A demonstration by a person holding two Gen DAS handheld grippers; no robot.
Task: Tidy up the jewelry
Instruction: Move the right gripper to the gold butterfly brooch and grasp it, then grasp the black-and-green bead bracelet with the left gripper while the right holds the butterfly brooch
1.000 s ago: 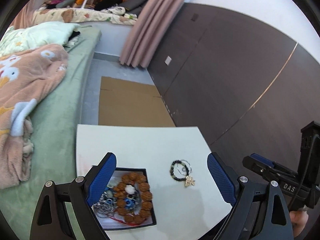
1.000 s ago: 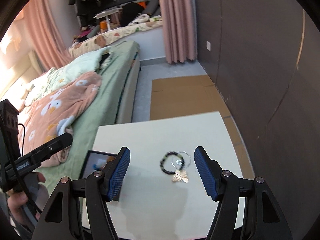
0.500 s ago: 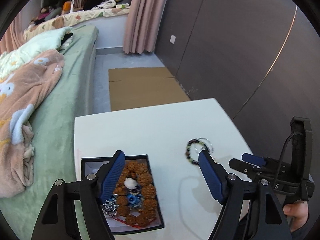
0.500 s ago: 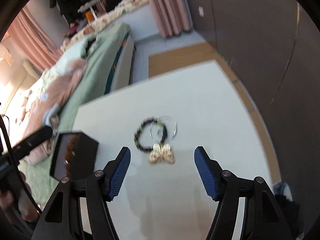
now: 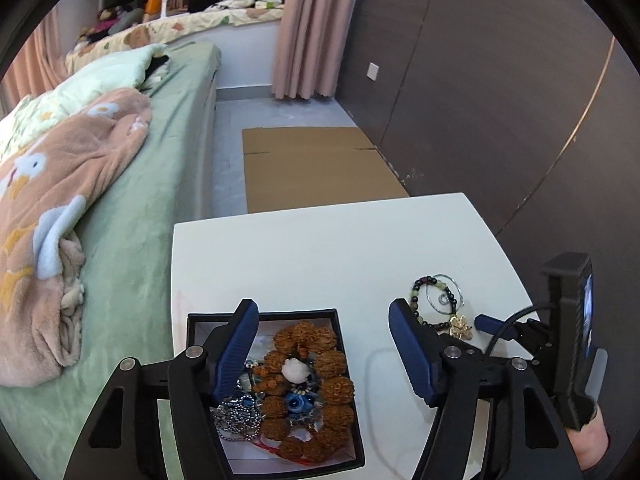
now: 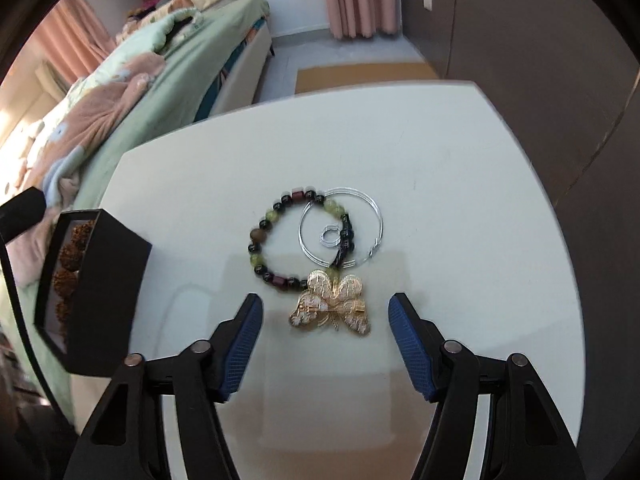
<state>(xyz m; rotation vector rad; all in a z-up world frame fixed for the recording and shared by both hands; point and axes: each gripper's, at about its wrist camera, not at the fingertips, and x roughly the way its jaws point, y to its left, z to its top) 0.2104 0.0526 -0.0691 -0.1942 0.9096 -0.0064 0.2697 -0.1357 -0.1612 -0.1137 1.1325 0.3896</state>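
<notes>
- Our left gripper (image 5: 324,344) hangs over the black box (image 5: 276,392). Its jaws have just been closing but stand apart, clamped on nothing; the left pad sits inside the box's 9 o'clock wall, the right pad over bare table.
- Only the left view looks into the box: a ring of big brown beads (image 5: 308,384) with a white bead and a blue bead inside it, and a silver chain (image 5: 236,420) at 7 o'clock.
- The right view shows that box (image 6: 92,296) only from the side at 9 o'clock, a few brown beads visible past its rim.
- Our right gripper (image 6: 324,332) has jaws apart, narrowing slightly, holding nothing. The gold butterfly brooch (image 6: 332,304) lies on the table between the pads, touching neither as far as we can tell.
- The right view gives the loose pieces in detail: a dark-and-green bead bracelet (image 6: 276,236) at 12 o'clock of the brooch, and a silver wire hoop (image 6: 340,224) overlapping it.
- In the left view these are small, at 3 o'clock of the box: bracelet (image 5: 424,300), hoop (image 5: 444,296), brooch (image 5: 460,326), with the right gripper's blue tip (image 5: 494,324) just beside the brooch.
- The left gripper's right finger hides part of the bracelet in that view.
- A hand (image 5: 592,440) holds the right tool at 4 o'clock.
- The white table (image 5: 320,248) stands beside a green bed (image 5: 152,184) with a pink blanket (image 5: 52,200); cardboard (image 5: 316,164) lies on the floor at 12 o'clock, pink curtains (image 5: 312,28) beyond, a dark wall (image 5: 500,92) at 2 o'clock.
</notes>
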